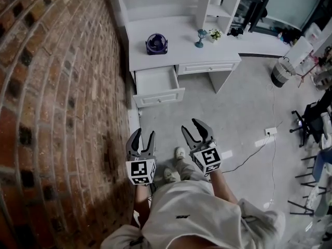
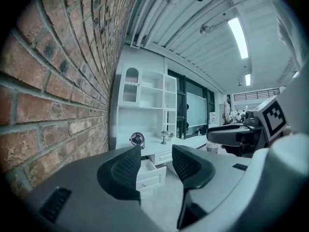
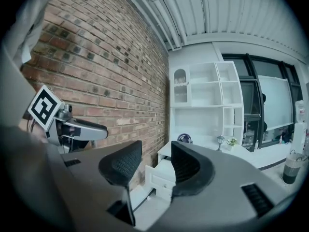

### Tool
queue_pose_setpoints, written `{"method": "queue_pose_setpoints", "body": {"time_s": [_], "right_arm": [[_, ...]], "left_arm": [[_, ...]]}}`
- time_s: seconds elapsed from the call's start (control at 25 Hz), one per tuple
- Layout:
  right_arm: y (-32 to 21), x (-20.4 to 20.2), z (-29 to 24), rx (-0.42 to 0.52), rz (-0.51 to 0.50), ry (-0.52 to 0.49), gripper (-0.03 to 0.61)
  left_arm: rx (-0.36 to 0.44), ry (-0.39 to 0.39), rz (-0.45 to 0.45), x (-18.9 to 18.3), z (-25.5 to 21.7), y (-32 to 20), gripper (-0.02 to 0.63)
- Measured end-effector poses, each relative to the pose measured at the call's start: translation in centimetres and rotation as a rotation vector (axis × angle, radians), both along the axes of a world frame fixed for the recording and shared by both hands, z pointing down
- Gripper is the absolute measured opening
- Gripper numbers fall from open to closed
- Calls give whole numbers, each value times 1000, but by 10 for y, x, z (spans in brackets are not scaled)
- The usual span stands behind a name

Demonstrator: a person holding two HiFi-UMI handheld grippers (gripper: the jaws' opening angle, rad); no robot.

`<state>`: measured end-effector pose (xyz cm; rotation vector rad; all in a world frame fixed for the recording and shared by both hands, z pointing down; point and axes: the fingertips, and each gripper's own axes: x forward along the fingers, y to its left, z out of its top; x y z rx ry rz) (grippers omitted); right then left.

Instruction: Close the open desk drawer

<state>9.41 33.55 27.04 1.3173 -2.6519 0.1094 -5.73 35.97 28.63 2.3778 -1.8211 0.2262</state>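
Observation:
The white desk stands against the brick wall, and its left drawer is pulled out and looks empty inside. Both grippers hang in the air well short of it, over the floor near the person's feet. My left gripper is open with nothing in it, and so is my right gripper beside it. In the left gripper view the open drawer shows far off between the jaws of that gripper. The right gripper view also frames the drawer beyond its open gripper.
A brick wall runs along the left, close to the left gripper. A purple fan, a small lamp and a plant sit on the desktop. A bin, a power strip with cable and chairs lie to the right.

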Motion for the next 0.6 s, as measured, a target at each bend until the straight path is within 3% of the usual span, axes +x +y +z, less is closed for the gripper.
{"method": "queue_pose_setpoints", "body": {"time_s": [0.6], "right_arm": [[-119,10,15,-27,-34,-30,176]], "left_arm": [[-36,-20,-50,12,21,-103,210]]}}
